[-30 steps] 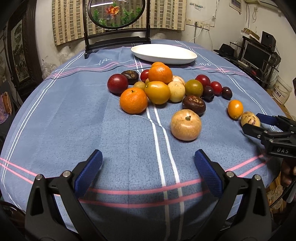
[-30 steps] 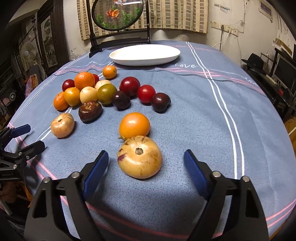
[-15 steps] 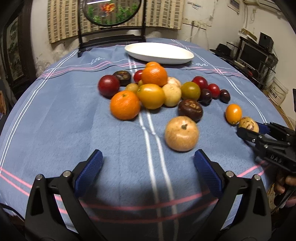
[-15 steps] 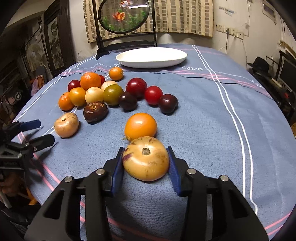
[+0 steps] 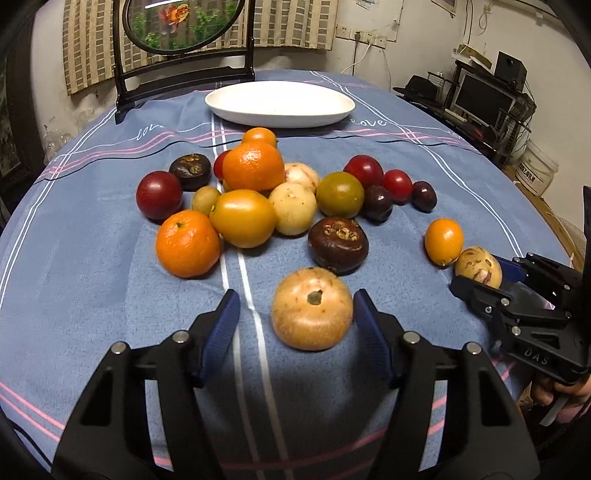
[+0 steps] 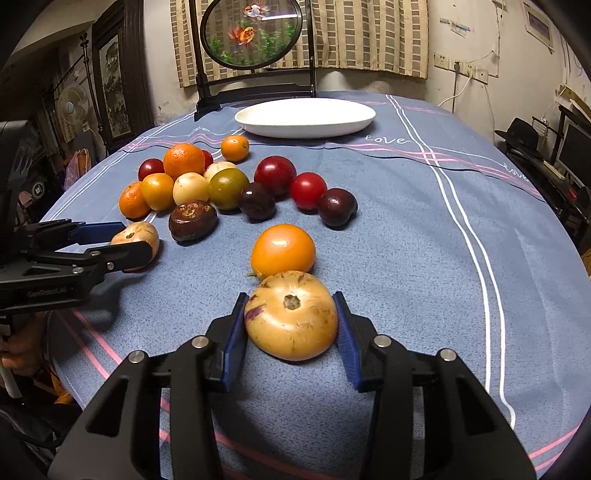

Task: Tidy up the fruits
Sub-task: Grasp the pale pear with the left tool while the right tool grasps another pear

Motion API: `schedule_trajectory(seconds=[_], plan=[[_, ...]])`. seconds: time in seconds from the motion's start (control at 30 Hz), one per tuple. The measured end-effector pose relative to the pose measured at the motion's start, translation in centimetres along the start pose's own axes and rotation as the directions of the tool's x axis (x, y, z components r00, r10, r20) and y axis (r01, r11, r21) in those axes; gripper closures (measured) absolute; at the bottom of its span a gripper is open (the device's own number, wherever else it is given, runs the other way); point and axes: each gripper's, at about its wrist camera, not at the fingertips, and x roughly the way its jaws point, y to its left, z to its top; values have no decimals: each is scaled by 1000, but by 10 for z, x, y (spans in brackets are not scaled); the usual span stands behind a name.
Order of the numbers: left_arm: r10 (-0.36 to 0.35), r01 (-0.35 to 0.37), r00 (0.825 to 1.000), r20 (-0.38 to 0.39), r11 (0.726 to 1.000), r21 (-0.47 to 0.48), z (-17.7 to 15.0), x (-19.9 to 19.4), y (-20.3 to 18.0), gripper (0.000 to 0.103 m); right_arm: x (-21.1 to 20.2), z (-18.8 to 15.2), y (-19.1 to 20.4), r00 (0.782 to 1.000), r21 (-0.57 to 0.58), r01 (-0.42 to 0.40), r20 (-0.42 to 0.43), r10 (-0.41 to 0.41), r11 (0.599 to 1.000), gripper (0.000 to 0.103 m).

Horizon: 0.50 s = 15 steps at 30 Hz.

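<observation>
A tan round fruit lies on the blue tablecloth between the fingers of my left gripper. Its jaws are closing; the right pad is at the fruit's side, while a gap remains at the left pad. My right gripper is shut on a yellow, purple-streaked fruit that rests on the cloth. An orange fruit sits just beyond it. A white oval plate stands at the far side. The right wrist view shows the left gripper around the tan fruit.
A pile of several oranges, red, dark purple and pale fruits fills the middle of the table. A round fish tank on a dark stand rises behind the plate. The table's edge curves close on the right, with shelves and a monitor beyond.
My left gripper has moved forward to the tan fruit and its jaws have narrowed around it. My right gripper closed on the streaked fruit and has stayed in place since.
</observation>
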Motion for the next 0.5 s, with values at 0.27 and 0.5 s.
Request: schedule_trajectory(seconds=[0.27, 0.5], plan=[[9, -9, 1000, -21, 1000, 14, -1, 6, -7, 41, 0, 0, 0, 1000, 3, -6, 1, 6, 1000, 58], [14, -13, 1000, -22, 999, 31, -3, 7, -12, 59, 0, 0, 0, 1000, 1, -1, 0, 1, 1000, 58]])
